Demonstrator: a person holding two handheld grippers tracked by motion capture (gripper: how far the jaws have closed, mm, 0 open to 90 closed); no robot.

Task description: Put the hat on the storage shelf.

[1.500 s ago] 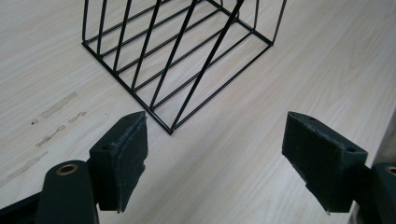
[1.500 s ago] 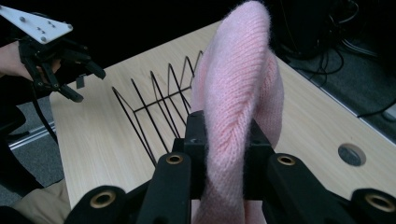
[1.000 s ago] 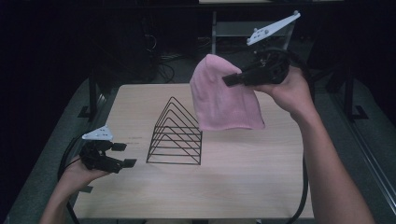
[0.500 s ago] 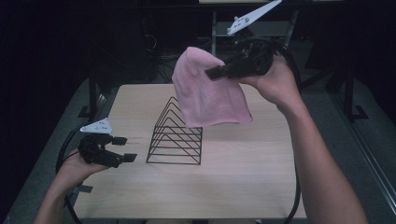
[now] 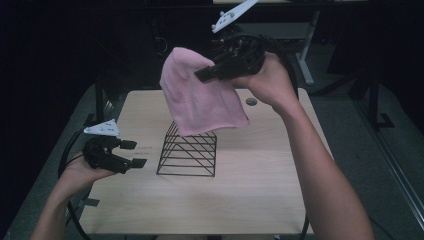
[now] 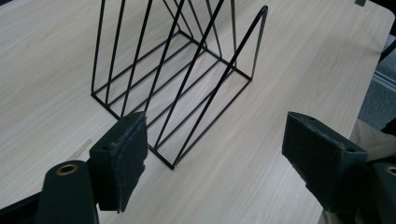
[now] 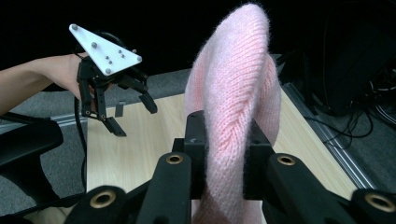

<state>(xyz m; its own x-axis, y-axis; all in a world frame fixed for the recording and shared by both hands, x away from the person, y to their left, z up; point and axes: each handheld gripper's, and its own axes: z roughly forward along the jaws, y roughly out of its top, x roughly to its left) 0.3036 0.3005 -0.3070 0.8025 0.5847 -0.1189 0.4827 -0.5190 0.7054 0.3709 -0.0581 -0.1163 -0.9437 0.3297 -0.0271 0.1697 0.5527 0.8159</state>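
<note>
Ribbed pink knit hat (image 5: 200, 97) hangs clamped in the right gripper (image 5: 207, 75), above the triangular black wire rack (image 5: 189, 152); left gripper (image 5: 134, 154) gapes empty beside it.

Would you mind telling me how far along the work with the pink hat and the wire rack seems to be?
Done: the right tongs are shut on the pink knitted hat, lifted clear of the wooden table. In hand: the hat hangs above the black wire rack. Left, probably: lowering it onto the rack; the left tongs wait open beside it.
</note>
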